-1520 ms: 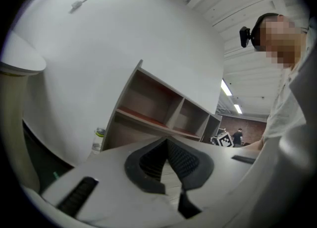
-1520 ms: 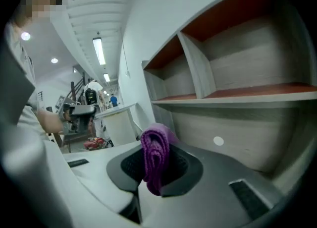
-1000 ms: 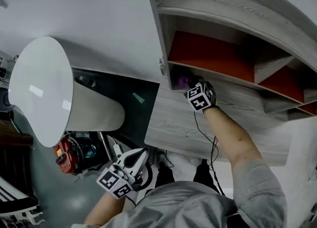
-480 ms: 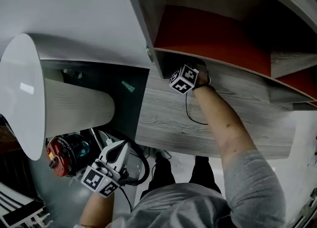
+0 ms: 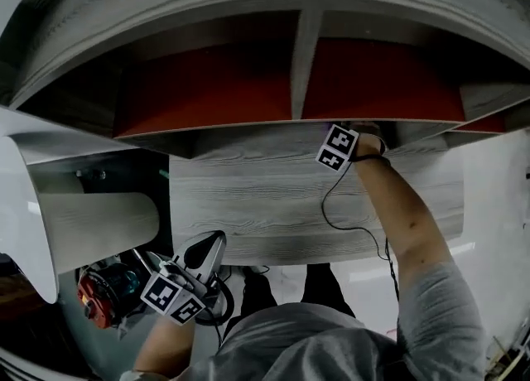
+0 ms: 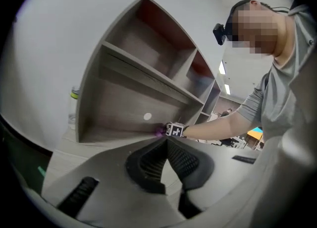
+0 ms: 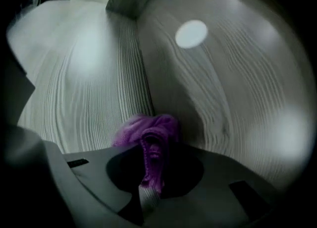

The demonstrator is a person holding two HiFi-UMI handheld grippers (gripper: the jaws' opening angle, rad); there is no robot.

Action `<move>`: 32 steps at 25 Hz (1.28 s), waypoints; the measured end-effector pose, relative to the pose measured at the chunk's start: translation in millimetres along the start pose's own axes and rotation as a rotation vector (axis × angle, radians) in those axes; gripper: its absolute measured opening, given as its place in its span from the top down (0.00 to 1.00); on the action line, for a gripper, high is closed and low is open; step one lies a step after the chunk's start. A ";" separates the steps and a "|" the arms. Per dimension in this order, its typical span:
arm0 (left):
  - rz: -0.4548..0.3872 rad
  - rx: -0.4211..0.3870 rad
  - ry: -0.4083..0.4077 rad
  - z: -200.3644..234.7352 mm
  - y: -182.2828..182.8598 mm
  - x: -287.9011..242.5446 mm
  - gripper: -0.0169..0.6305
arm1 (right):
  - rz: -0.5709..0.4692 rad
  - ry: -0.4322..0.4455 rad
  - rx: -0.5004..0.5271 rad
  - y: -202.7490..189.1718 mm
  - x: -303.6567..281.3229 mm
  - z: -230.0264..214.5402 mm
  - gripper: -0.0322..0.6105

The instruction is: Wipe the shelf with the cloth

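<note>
There are two grippers, the left gripper point(image 6: 166, 145) and the right gripper point(image 7: 148, 155), and each carries one marker cube, so two in all: the left cube point(image 5: 171, 298) and the right cube point(image 5: 337, 147). One purple cloth point(image 7: 148, 128) is in sight, and one grey wooden shelf unit point(image 5: 273, 205). In the head view it shows two wide red-backed compartments, the first compartment point(image 5: 207, 89) and the second compartment point(image 5: 377, 77), parted by one upright divider point(image 5: 305, 65); a sliver of a third shows at the right edge. One round white dot point(image 7: 190, 32) marks the back panel. One thin cable point(image 5: 331, 209) hangs, and one red machine point(image 5: 95, 303) sits on the floor.
</note>
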State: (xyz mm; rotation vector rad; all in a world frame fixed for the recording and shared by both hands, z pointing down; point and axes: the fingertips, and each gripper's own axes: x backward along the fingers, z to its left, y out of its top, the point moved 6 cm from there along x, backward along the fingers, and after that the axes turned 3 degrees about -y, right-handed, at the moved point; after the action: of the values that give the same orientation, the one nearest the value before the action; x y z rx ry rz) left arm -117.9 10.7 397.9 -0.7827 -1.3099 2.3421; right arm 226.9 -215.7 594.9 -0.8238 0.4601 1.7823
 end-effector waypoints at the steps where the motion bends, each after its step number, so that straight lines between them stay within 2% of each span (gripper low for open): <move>1: 0.002 -0.002 -0.016 -9.8 1.1 -13.7 0.96 | 0.056 -0.014 0.052 -23.5 -4.0 -4.3 0.85; 3: 0.008 -0.009 -0.045 -27.4 2.2 -35.2 0.96 | 0.175 -0.027 0.167 -57.3 -11.3 -9.6 0.85; 7: 0.012 -0.011 -0.072 -47.0 0.7 -53.2 0.96 | 0.432 -0.001 0.335 -93.6 -24.0 -15.0 0.85; 9: 0.007 -0.006 -0.069 -48.4 -1.3 -50.1 0.96 | 0.492 0.018 0.370 -103.0 -28.4 -17.2 0.85; 11: -0.002 0.000 -0.051 -44.3 -4.3 -37.6 0.96 | 0.498 0.036 0.352 -104.0 -29.7 -19.2 0.85; 13: -0.020 0.007 -0.023 -33.4 -7.8 -14.8 0.96 | 0.434 0.033 0.276 -88.5 -19.6 -22.9 0.85; 14: -0.031 0.012 -0.007 -25.3 -9.6 -0.5 0.96 | 0.366 0.019 0.224 -70.4 -7.8 -24.3 0.85; 16: -0.058 0.025 0.029 -5.8 -12.7 31.4 0.96 | 0.164 0.001 0.108 -11.3 26.6 -18.2 0.85; 17: -0.072 0.033 0.047 4.0 -14.1 48.5 0.96 | 0.040 0.020 0.042 27.9 46.7 -7.7 0.85; 20: -0.108 0.054 0.105 29.9 -18.5 102.4 0.96 | -0.322 0.192 -0.182 161.8 101.3 41.5 0.85; 22: -0.124 0.060 0.143 44.1 -22.2 137.2 0.96 | -0.468 0.291 -0.289 243.0 121.7 68.3 0.85; 24: -0.137 0.064 0.182 56.5 -26.4 170.3 0.96 | -0.530 0.344 -0.356 303.7 127.3 84.6 0.85; 27: -0.144 0.072 0.244 68.2 -34.7 213.8 0.96 | -0.541 0.383 -0.401 348.0 115.0 105.1 0.85; 30: -0.140 0.077 0.279 73.3 -42.1 237.4 0.96 | -0.520 0.339 -0.348 359.0 102.5 116.5 0.85; 32: -0.138 0.084 0.283 74.2 -44.4 236.4 0.96 | -0.510 0.316 -0.248 361.2 100.3 118.8 0.85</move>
State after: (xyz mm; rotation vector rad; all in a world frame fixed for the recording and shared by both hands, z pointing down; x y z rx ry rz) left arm -348.6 111.4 397.3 -0.9263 -1.1013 2.0748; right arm -165.5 -199.9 575.2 -1.2802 0.2022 1.2527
